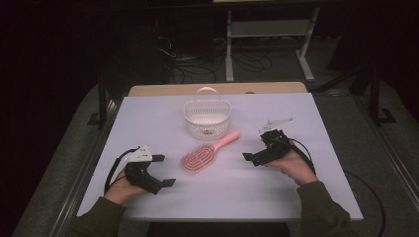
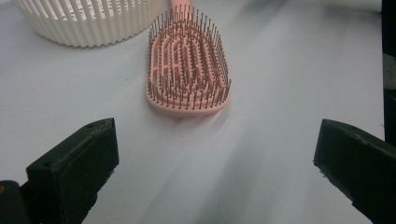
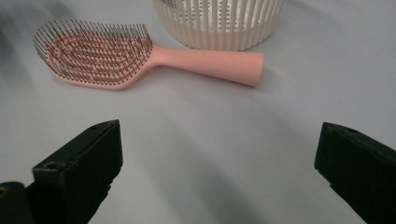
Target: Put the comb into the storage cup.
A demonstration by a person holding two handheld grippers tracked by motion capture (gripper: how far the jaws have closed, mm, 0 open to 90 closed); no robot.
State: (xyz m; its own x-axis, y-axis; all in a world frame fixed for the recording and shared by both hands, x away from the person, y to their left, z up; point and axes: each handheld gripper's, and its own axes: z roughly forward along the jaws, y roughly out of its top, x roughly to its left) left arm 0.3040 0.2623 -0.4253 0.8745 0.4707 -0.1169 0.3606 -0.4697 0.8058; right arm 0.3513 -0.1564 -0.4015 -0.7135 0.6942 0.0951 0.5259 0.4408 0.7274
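- In the left gripper view the hairbrush (image 2: 188, 70) loses its handle at the top edge.
- The basket (image 2: 88, 21) there is cut off above its lower wall.
- In the right gripper view the basket (image 3: 218, 23) also runs off the top.

On the tabletop (image 1: 296, 197) there is one pink hairbrush (image 1: 202, 155), lying bristles up, and one white slatted basket (image 1: 207, 118) with a single loop handle. Two claws are in play, the left claw (image 1: 165, 170) and the right claw (image 1: 253, 158), one in each of the person's two hands, and each claw has two black jaws standing wide apart with nothing between them. Each claw carries one grey three-cornered plate and trails one black cable, which makes two plates and two cables in all.
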